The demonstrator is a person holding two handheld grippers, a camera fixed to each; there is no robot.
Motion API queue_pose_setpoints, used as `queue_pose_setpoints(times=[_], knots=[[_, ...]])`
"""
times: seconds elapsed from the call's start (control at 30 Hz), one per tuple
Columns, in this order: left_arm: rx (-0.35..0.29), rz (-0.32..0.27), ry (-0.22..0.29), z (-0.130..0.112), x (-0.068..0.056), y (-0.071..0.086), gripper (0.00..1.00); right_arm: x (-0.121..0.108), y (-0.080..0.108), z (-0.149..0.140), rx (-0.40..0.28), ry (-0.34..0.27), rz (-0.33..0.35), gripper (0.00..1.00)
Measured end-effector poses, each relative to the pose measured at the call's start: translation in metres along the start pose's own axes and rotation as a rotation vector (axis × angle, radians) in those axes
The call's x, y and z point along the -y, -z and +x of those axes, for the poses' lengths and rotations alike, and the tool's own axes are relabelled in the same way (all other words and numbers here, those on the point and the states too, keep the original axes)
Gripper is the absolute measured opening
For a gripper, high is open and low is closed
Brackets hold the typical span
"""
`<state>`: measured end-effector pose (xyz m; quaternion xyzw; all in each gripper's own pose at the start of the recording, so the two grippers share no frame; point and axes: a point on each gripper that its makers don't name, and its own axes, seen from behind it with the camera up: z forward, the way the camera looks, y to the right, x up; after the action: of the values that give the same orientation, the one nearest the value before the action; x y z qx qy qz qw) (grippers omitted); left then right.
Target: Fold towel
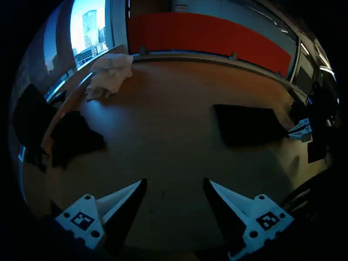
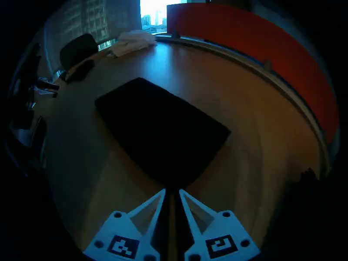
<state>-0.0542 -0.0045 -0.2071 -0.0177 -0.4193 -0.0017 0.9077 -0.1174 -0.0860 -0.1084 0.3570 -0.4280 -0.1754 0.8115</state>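
A dark folded towel point(image 2: 161, 130) lies flat on the wooden table point(image 2: 243, 113). Its near corner runs in between the fingertips of my right gripper point(image 2: 172, 192), whose jaws are closed on that corner with only a narrow slit left. In the left gripper view the same towel point(image 1: 245, 124) lies to the right, with the right gripper point(image 1: 301, 130) at its far right edge. My left gripper point(image 1: 175, 182) hovers open over bare table point(image 1: 174, 130), well short of the towel, with nothing between its fingers.
A heap of white towels point(image 1: 108, 74) sits at the table's far left corner by the window. A dark crumpled cloth point(image 1: 74, 135) lies at the left edge. A red partition point(image 1: 209, 35) runs behind the table. A black chair point(image 2: 78, 50) stands beyond the far end.
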Motion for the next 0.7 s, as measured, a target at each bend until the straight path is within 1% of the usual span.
queue_pose_setpoints(times=[0.33, 0.7], knots=[[-0.004, -0.003, -0.002, 0.003, -0.001, 0.0, 0.95, -0.003, 0.009, 0.007, -0.027, -0.005, -0.016, 0.03], [-0.009, -0.007, -0.003, 0.005, -0.003, 0.0, 0.95, -0.015, 0.032, 0.01, -0.049, -0.015, -0.051, 0.03]])
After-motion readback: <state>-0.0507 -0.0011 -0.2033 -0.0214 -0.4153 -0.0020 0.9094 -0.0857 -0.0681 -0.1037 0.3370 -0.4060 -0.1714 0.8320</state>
